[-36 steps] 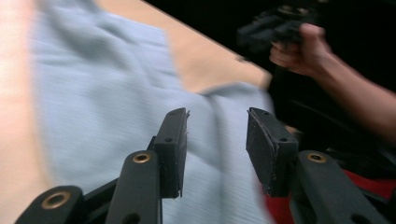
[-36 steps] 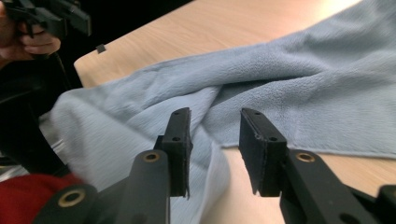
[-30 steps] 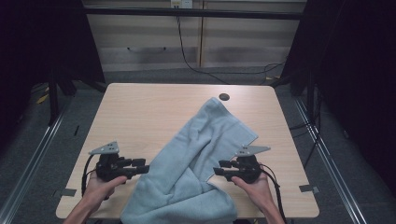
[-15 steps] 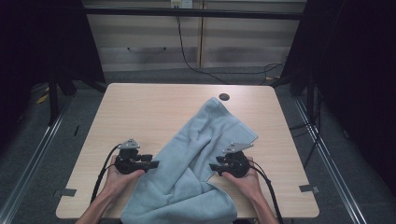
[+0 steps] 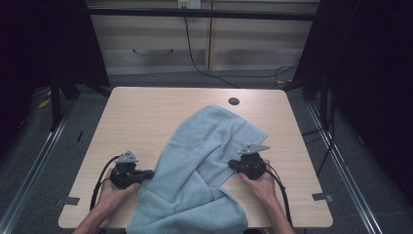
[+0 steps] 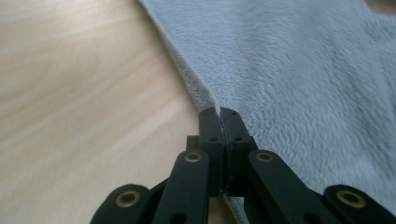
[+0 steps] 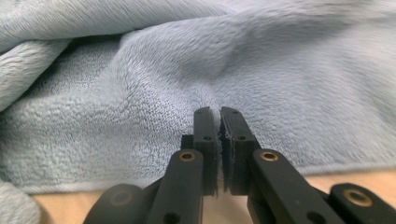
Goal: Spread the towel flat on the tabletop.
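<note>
A light-blue towel (image 5: 204, 165) lies rumpled across the near half of the wooden table (image 5: 146, 117), its near end spilling over the front edge. The left gripper (image 6: 219, 112) has just been closing and is now clamped on the towel's left edge. The right gripper (image 7: 214, 112) has closed too — pinching, as far as the close view shows, a fold of the towel near its right hem.

A lab or test bay is indicated: a lone table (image 5: 146, 117) is ringed by black curtains (image 5: 370, 73), with floor rails (image 5: 44, 146) beside it and cables (image 5: 204, 68) behind.
</note>
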Demonstrator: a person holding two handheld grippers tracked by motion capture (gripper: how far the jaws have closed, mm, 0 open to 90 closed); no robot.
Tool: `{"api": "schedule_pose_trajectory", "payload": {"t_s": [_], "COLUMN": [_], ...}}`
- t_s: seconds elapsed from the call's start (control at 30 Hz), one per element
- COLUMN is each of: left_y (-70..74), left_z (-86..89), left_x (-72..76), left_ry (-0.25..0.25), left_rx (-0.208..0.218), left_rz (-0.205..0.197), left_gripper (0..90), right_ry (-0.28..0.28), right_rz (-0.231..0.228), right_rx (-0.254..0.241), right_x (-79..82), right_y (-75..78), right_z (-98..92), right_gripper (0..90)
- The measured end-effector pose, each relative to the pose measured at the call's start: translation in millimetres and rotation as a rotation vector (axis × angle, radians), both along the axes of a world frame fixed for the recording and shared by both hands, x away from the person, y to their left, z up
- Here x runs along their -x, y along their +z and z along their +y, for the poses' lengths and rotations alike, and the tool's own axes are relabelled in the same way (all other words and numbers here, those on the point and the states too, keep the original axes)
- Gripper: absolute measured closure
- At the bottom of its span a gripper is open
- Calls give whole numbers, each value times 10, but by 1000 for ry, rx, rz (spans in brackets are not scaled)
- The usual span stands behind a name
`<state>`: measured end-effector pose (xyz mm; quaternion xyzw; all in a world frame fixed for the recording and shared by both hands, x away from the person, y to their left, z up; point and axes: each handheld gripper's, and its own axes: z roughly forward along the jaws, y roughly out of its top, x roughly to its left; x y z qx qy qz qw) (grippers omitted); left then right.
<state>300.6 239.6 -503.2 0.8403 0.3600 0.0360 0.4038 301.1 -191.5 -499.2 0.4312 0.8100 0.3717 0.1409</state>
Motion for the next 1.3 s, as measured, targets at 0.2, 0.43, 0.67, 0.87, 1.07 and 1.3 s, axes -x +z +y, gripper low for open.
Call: {"api": "schedule_pose_trajectory", "payload": {"t_s": [0.2, 0.43, 0.67, 0.87, 1.07, 1.3], "left_y": [20, 109, 283, 311, 11, -22], "left_z": [240, 308, 286, 75, -206, -141], "left_x": [353, 676, 471, 146, -18, 158], "left_ry": [-29, -69, -40, -50, -78, -106], "left_rx": [28, 87, 160, 189, 59, 44], "left_rz": [29, 22, -22, -15, 18, 10], "left_gripper": [888, 874, 772, 719, 735, 822], "right_ry": [-26, -22, 63, 210, 211, 209], "right_rz": [-25, -49, -58, 57, 64, 71], "right_rx": [-18, -55, -120, -138, -56, -23], "right_x": [10, 295, 492, 563, 556, 678], "right_y": [102, 223, 378, 169, -15, -2], "right_z": [-124, -198, -97, 166, 307, 162], "right_gripper": [860, 704, 626, 572, 567, 863]}}
